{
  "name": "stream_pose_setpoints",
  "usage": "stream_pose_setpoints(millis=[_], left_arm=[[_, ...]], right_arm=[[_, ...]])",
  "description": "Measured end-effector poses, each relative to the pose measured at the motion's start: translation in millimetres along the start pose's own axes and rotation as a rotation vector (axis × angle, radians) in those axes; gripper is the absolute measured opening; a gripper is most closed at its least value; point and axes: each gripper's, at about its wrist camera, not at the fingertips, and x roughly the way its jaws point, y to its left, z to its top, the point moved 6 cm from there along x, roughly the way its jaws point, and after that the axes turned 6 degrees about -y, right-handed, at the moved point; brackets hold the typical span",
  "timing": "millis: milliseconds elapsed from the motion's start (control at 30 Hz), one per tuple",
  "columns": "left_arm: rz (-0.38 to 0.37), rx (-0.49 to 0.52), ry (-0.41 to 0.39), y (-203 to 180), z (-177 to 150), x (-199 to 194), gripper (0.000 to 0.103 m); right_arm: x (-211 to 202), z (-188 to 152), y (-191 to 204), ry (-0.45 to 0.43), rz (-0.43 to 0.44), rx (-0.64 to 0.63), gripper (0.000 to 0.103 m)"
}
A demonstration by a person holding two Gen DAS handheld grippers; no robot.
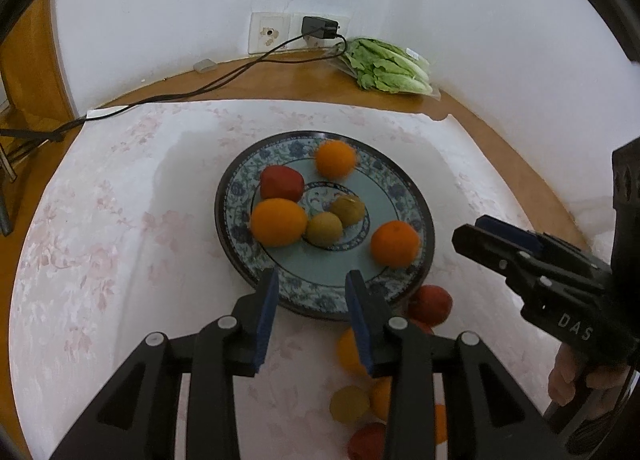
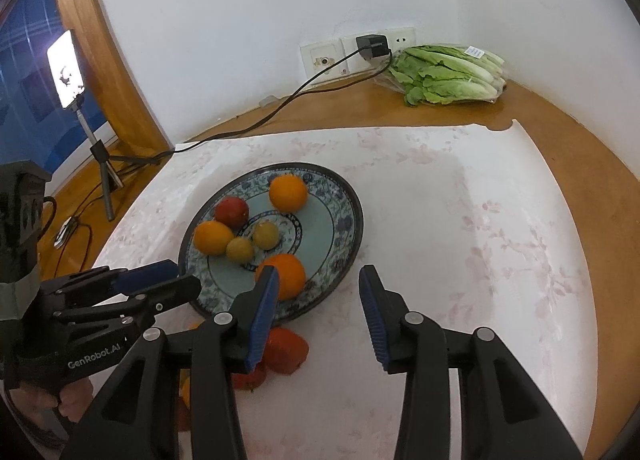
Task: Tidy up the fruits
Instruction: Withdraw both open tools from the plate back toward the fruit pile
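Note:
A blue-patterned plate (image 1: 230, 207) (image 2: 347, 219) on the flowered cloth holds three oranges (image 1: 279, 221) (image 2: 288, 192), a red fruit (image 1: 281, 182) (image 2: 232, 211) and two yellow-green fruits (image 1: 324, 228) (image 2: 240, 250). My left gripper (image 1: 314, 280) (image 2: 182, 278) hangs over the plate's near rim, open, nothing between its pads. My right gripper (image 2: 319, 280) (image 1: 470, 230) stands open by the plate's right near edge, empty too. Loose fruit lies on the cloth in front of the plate: a red one (image 1: 430, 304) (image 2: 286, 348), an orange (image 1: 347, 348), a yellow-green one (image 1: 349, 404) and another red one (image 1: 366, 440), partly hidden by the fingers.
A bag of lettuce (image 1: 384, 67) (image 2: 448, 75) lies at the back by the wall. A charger (image 1: 318, 27) (image 2: 372, 44) sits in the socket, its cable running left across the wooden table. A lit phone on a tripod (image 2: 66, 69) stands on the floor at left.

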Motion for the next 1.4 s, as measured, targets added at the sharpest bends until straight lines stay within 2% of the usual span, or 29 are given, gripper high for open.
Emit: stream_pose_setpoints(millis=[400,800,1233,1400], left_arm=[[-0.056,-0.013,0.026,-14.1,-16.3,-15.6,0.039],[-0.07,0.007,0.07,-32.8,-32.4,-4.9,0.039],[-0.066,-0.013,0.051,-30.0,-32.6,-3.3,0.039],[-0.053,0.013,0.038,-31.1,-33.3,-4.8,0.035]], right_arm=[[-19.1,-22.7,5.4,0.035,-0.005,0.004,0.043],[-29.5,-42.7,3.0,0.051,0.0,0.026,0.043],[-26.9,-48.5,-4.2,0.058,0.006,0.056,0.043],[-25.8,-49.6,-3.1,0.061,0.008,0.054,0.043]])
